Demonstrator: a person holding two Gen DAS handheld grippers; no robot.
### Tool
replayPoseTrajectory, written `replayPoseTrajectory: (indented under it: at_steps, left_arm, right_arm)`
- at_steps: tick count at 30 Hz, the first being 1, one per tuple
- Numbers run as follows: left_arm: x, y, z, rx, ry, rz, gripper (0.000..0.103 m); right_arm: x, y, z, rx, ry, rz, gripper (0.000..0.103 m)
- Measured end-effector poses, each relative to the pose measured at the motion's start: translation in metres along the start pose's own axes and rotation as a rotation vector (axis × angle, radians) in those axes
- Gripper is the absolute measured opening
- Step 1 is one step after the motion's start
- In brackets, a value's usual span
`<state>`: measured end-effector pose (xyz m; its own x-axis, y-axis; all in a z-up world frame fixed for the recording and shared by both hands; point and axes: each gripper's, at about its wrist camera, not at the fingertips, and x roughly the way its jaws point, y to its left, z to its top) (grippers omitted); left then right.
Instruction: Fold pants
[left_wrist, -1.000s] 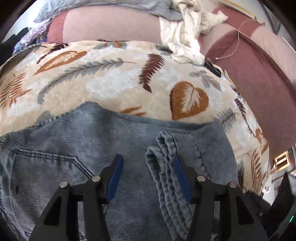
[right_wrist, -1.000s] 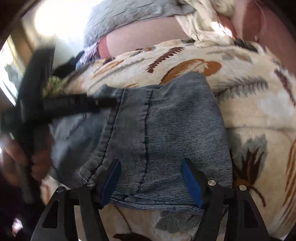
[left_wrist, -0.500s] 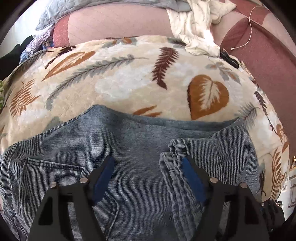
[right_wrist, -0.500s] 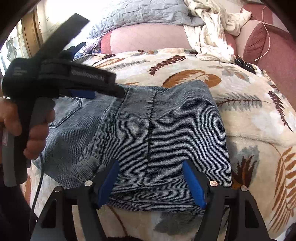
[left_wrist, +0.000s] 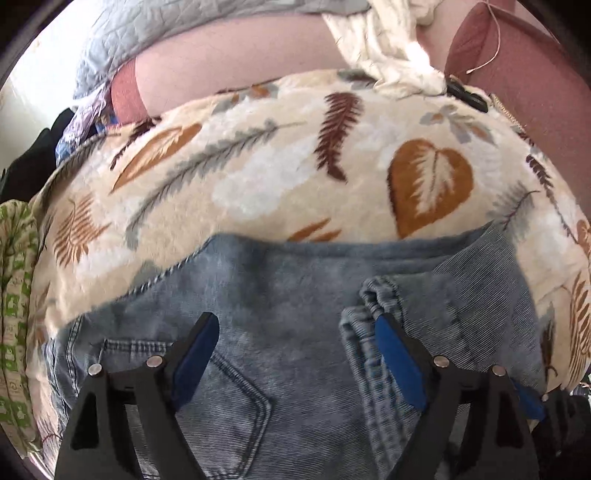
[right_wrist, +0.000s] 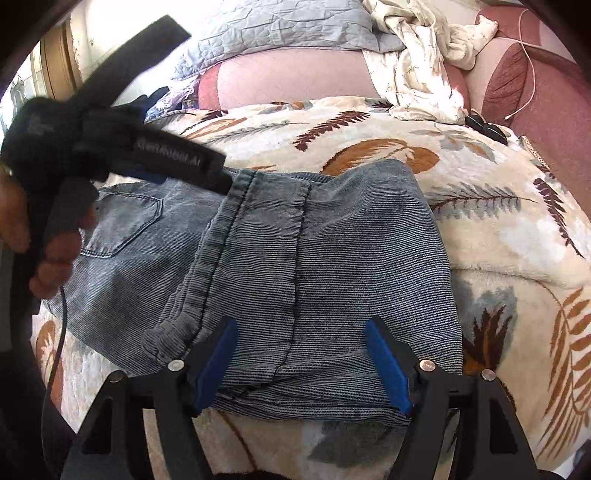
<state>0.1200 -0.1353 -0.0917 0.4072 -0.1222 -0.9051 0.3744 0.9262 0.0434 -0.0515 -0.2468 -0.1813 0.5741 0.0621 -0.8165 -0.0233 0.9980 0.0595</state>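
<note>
A pair of faded blue denim pants (right_wrist: 258, 266) is lying folded into a thick rectangular bundle on a plush cream blanket (left_wrist: 288, 173) printed with rust, brown and grey leaves and ferns. The fabric is showing a fine ribbed weave, and a double-stitched hem (right_wrist: 218, 258) is running as a puckered ridge across the top layer, with a back pocket (right_wrist: 125, 225) lying flat on the layer beneath.

The left gripper (left_wrist: 295, 332), black with blue rubber pads, is hanging over the pants with its jaws spread wide; they have just been opening, and nothing is pinched between them, though the right-hand pad is sitting just beside the bunched hem (left_wrist: 373, 295). From the right wrist view the same tool is appearing as a blurred black body gripped by a hand (right_wrist: 44, 236) on the pants' left side, a thin cable trailing below it.

The right gripper (right_wrist: 301, 332) is hovering at the near edge of the bundle, its blue pads standing apart on either side of the folded layers without pressing them.

Behind the blanket a smooth pink cushion (right_wrist: 288, 77) is curving across the frame, topped by a quilted grey-blue coverlet (right_wrist: 277, 26) and a crumpled cream cloth (right_wrist: 417, 66) with a small sprig print. A dusty-red upholstered surface (left_wrist: 535, 92) is filling the right side.
</note>
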Motion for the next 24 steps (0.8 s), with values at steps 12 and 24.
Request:
replayPoseTrajectory:
  at_steps: [12,24]
  left_arm:
    - [-0.026,-0.067,0.024,0.132,-0.15,-0.05,0.088]
    - [0.035,-0.113,0.038,0.36,-0.024,0.02,0.088]
  right_arm:
    - [0.002,-0.001,0.002,0.004,0.006,0.01,0.077]
    - [0.003,0.0,0.003,0.006,0.007,0.012,0.077]
